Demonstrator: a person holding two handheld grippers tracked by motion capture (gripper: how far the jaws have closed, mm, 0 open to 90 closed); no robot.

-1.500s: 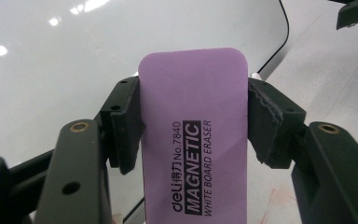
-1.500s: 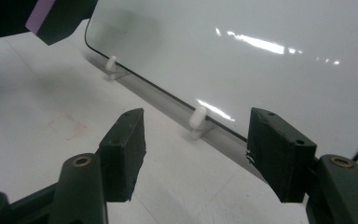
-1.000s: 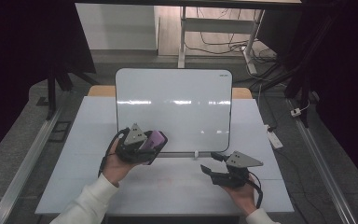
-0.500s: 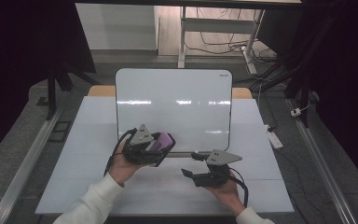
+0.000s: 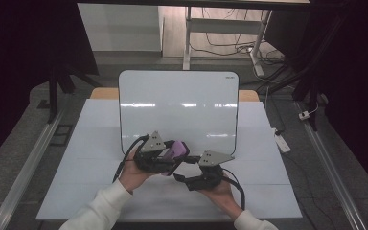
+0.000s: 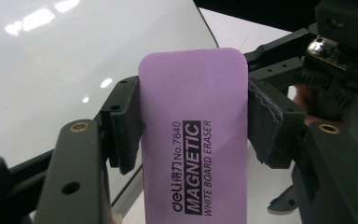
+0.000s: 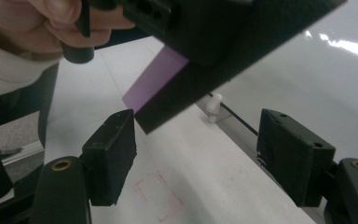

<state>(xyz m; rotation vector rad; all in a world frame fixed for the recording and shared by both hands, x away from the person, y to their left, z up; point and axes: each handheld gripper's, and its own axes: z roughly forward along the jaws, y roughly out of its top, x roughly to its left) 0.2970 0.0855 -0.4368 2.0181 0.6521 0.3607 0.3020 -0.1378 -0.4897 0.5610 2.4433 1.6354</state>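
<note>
One whiteboard (image 5: 178,110) lies on my tabletop (image 5: 96,139). At its near edge my left claw (image 5: 172,160) pinches a purple eraser (image 6: 193,140); my right claw (image 7: 196,154), spread wide and holding nothing, sits just beside it.

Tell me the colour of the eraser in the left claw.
Purple eraser, with black-and-white lettering; clearest in the left gripper view.

Glossy whiteboard (image 5: 178,112) mirrors lights – matt purple eraser (image 6: 193,140), seemingly foam; table (image 5: 91,158) smooth, white.
</note>
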